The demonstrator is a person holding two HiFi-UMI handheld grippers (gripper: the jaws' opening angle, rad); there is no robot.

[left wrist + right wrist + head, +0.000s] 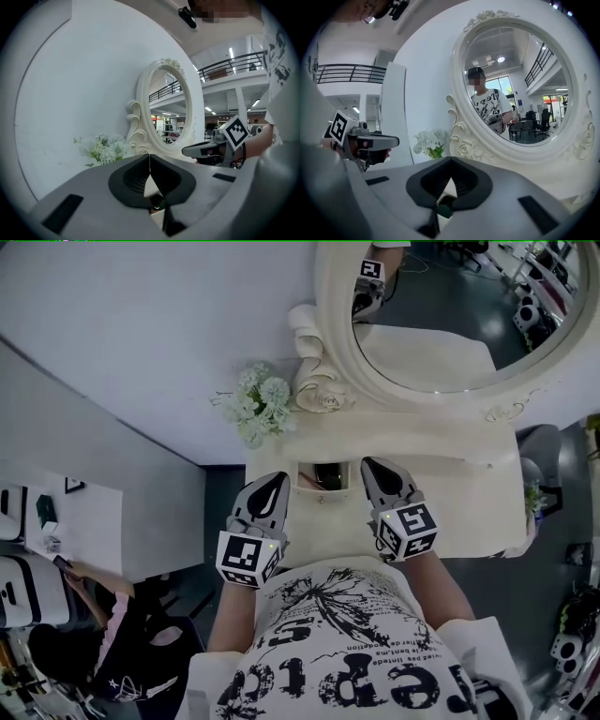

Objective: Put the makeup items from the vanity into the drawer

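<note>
The cream vanity [450, 493] stands below me, with a small open drawer [304, 487] in the middle of its front. A dark item [327, 474] lies inside it. My left gripper [273, 483] hangs at the drawer's left edge and my right gripper [374, 466] at its right edge. Both are shut with nothing between the jaws. In the left gripper view the shut jaws meet in a line, and a small dark item [157, 201] shows below them. Below the shut tips in the right gripper view sits a dark green item [444, 211].
An oval mirror [450, 324] in a carved cream frame rises at the vanity's back, with a bunch of white flowers [258, 404] at its left. The wall is close behind. A person [94, 592] sits at the lower left by a white desk [66, 517].
</note>
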